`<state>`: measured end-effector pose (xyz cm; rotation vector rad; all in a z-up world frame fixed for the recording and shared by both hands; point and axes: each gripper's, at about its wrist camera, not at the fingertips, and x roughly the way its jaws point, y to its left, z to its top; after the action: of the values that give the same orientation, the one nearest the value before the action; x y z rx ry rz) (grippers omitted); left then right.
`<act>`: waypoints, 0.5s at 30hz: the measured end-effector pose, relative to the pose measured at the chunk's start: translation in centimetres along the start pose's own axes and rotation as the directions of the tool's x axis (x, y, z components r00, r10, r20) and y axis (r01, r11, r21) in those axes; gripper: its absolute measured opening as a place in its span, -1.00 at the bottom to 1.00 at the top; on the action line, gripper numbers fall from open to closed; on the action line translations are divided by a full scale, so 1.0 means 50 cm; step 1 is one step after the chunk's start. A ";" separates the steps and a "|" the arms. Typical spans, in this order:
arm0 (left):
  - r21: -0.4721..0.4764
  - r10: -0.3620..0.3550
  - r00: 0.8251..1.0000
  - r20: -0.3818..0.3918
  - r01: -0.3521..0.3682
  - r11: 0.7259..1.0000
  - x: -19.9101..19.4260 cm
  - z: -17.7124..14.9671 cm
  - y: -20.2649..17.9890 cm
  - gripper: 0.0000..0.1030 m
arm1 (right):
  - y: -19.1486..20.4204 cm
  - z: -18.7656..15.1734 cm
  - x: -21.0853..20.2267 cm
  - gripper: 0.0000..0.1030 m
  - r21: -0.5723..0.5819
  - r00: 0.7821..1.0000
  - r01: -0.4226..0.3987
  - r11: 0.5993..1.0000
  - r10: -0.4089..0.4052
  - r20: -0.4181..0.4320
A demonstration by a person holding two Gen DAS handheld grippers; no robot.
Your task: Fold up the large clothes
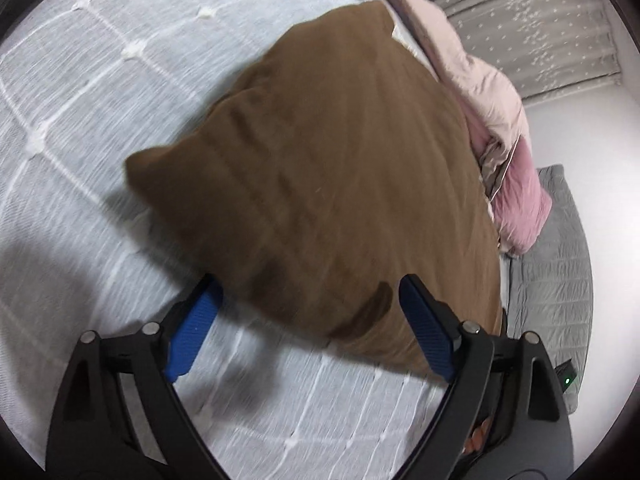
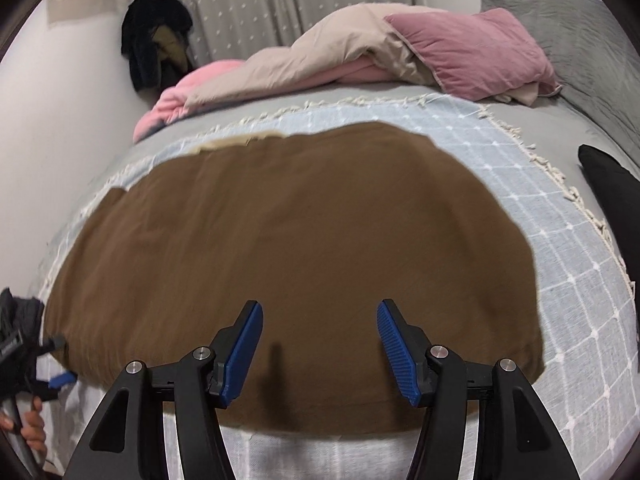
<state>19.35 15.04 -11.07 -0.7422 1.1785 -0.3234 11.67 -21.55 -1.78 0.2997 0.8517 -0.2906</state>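
A large brown garment (image 2: 296,248) lies spread flat on the light grey checked bedspread (image 2: 568,280); it also shows in the left wrist view (image 1: 328,184), blurred. My left gripper (image 1: 308,292) is open and empty, its blue pads (image 1: 192,332) just above the garment's near edge. My right gripper (image 2: 320,312) is open and empty, hovering over the garment's near edge. The left gripper also shows at the far left of the right wrist view (image 2: 48,364), at the garment's left corner.
A pink and beige duvet (image 2: 320,60) and a pink pillow (image 2: 476,52) are piled at the back of the bed. A grey pillow (image 2: 580,36) lies at the right. A black garment (image 2: 156,36) hangs by the curtain. A dark object (image 2: 612,196) is at the right edge.
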 end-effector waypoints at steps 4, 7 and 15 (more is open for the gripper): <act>-0.048 -0.078 0.995 0.058 0.081 0.996 0.011 0.005 0.006 0.73 | 0.016 -0.015 0.020 0.18 -0.017 0.999 -0.011 1.000 0.011 -0.032; -0.073 -0.113 0.989 0.096 0.121 0.990 0.020 0.012 0.015 0.73 | 0.028 -0.024 0.029 0.18 -0.039 0.999 -0.008 0.999 0.006 -0.047; -0.121 -0.143 0.974 0.177 0.165 0.979 0.033 0.037 0.028 0.26 | 0.059 -0.045 0.041 0.18 -0.132 0.998 0.043 0.990 -0.048 -0.040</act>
<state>21.44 15.73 -12.83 -0.9638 0.9926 -0.3062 12.49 -18.28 -4.36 0.1644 0.9173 -0.2697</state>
